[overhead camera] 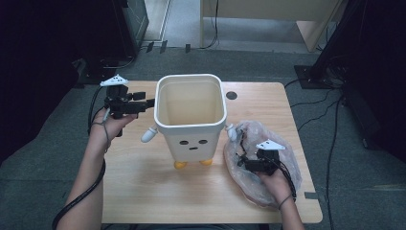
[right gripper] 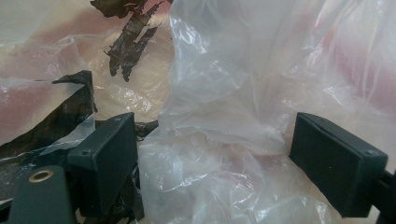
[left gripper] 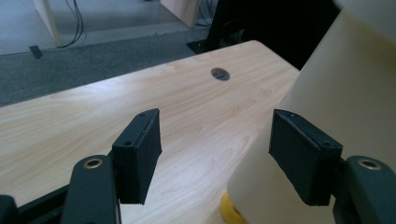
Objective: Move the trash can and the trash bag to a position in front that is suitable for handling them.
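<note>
Your right gripper [overhead camera: 250, 162] stands released over the thin, crinkly clear plastic bag [overhead camera: 261, 158] at the table's near right; it's light, limp, slippery, so pinch a bunched fold.

**Plastic, film and pale wood**

The table [overhead camera: 143, 191] has a light wood-grain top, smooth with a soft satin sheen, and a dark round grommet [overhead camera: 231, 95] at its far side. The bin [overhead camera: 190, 112] looks like cream moulded plastic, smooth and faintly glossy, with glossier yellow feet [overhead camera: 180, 165]. At the right lies a bag [overhead camera: 282, 158] of thin clear plastic film, crinkled and shiny, printed with black patches. The left gripper [overhead camera: 149, 103] and right gripper [overhead camera: 241, 161] are matt black plastic; their pads [left gripper: 140, 154] look finely grainy, with small brass-coloured metal eyelets [left gripper: 93, 163]. The floor [overhead camera: 48, 158] appears to be grey, matt carpet.
</note>
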A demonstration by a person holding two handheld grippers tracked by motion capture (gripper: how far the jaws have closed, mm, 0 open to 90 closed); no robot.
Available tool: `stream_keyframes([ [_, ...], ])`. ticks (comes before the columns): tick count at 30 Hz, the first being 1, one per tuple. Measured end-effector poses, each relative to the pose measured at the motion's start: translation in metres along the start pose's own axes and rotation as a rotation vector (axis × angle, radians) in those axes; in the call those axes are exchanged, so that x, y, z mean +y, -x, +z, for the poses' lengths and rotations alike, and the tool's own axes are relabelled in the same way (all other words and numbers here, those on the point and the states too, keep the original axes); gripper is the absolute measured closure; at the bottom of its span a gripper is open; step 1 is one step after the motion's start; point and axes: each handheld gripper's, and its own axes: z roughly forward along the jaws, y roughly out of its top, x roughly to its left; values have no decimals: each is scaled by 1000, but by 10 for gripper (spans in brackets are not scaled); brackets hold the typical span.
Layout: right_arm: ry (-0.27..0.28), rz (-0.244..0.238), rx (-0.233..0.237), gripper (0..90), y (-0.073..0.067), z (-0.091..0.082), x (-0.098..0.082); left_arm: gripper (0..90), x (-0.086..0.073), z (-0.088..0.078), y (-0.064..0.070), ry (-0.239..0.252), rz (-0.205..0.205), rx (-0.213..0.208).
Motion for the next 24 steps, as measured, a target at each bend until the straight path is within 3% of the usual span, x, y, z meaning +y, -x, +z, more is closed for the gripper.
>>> stream_keyframes([
  [7, -1, -3, 1, 147, 0, 0, 0, 344, 22, -17, 15, 59, -13, -9],
  [10, -2, 0, 1, 147, -1, -1, 0, 344, 29, -23, 20, 71, 7, -4],
  [13, -1, 2, 0, 147, -1, -1, -1, 337, 38, -26, 20, 102, 2, -17],
  [18, -1, 3, 0, 147, -1, -1, -1, 307, 47, -26, 19, 108, 9, -17],
  [21, 0, 3, 0, 147, -1, -1, -1, 294, 60, -30, 24, 140, 19, -45],
  [24, -1, 3, 0, 147, -1, -1, -1, 294, 67, -28, 29, 124, 51, -72],
])
